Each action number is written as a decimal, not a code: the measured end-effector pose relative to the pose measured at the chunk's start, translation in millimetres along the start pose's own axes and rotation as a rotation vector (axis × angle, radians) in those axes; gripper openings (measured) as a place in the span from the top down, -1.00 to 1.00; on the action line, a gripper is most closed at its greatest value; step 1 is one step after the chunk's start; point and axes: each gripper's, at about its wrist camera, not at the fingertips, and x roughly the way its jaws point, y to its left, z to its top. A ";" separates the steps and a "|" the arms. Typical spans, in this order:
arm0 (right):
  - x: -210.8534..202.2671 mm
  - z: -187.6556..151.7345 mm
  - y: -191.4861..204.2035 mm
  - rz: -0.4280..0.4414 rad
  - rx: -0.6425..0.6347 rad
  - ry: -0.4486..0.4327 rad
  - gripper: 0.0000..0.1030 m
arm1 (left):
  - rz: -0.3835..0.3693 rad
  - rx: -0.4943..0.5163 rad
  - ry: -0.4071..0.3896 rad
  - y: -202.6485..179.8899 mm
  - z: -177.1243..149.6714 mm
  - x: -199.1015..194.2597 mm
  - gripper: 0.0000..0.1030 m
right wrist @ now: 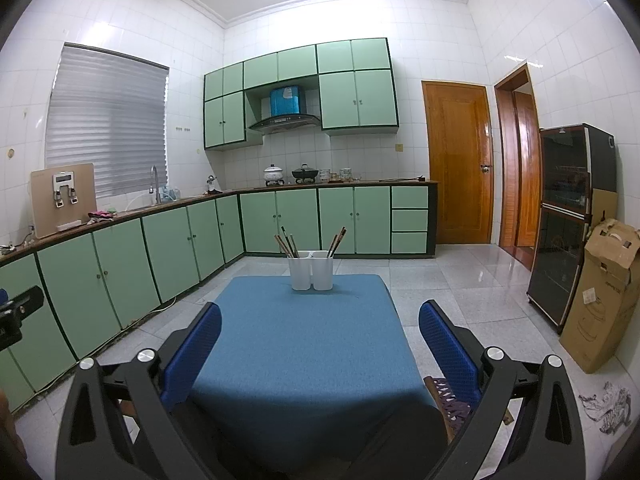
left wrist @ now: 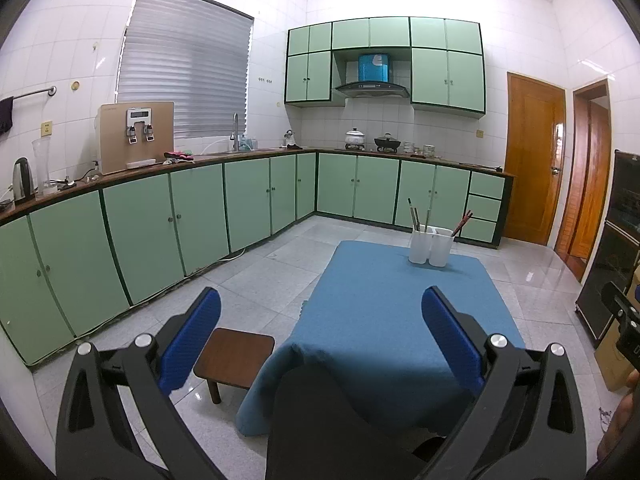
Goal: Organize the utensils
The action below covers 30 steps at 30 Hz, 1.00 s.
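A white two-compartment utensil holder (left wrist: 431, 249) (right wrist: 311, 270) stands at the far end of a table covered with a blue cloth (left wrist: 400, 300) (right wrist: 300, 344). Dark chopsticks (right wrist: 287, 245) stick up from its left compartment and reddish-brown chopsticks (right wrist: 337, 241) from its right one; both sets also show in the left wrist view (left wrist: 416, 216) (left wrist: 464, 221). My left gripper (left wrist: 320, 308) is open and empty, held above the near left corner of the table. My right gripper (right wrist: 320, 320) is open and empty above the near edge.
A small brown stool (left wrist: 234, 356) stands on the tiled floor left of the table. Green cabinets (left wrist: 160, 224) run along the left and back walls. A dark cabinet (right wrist: 560, 220) and a cardboard box (right wrist: 604, 296) stand at the right. A woven seat (right wrist: 448, 400) is near the table's right corner.
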 end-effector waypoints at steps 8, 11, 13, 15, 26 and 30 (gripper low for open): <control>0.3 0.0 1.1 0.000 0.001 0.001 -0.88 | 0.000 0.000 -0.001 -0.7 -0.5 -0.3 -0.89; 0.1 0.2 1.6 -0.001 0.000 0.000 -0.88 | 0.000 0.001 -0.002 -0.6 -0.4 0.0 -0.89; 0.2 0.1 1.6 -0.001 0.001 -0.001 -0.88 | -0.001 0.001 -0.003 -0.5 -0.4 0.1 -0.89; 0.4 -0.1 1.9 0.000 0.002 0.000 -0.88 | -0.001 0.001 -0.002 -0.9 -0.5 0.6 -0.89; 0.9 1.1 3.7 -0.001 0.001 0.000 -0.88 | -0.002 0.002 -0.001 -1.7 -1.3 1.2 -0.89; 1.0 0.4 3.2 0.000 0.002 0.001 -0.88 | -0.003 0.002 -0.002 -1.8 -0.8 1.2 -0.89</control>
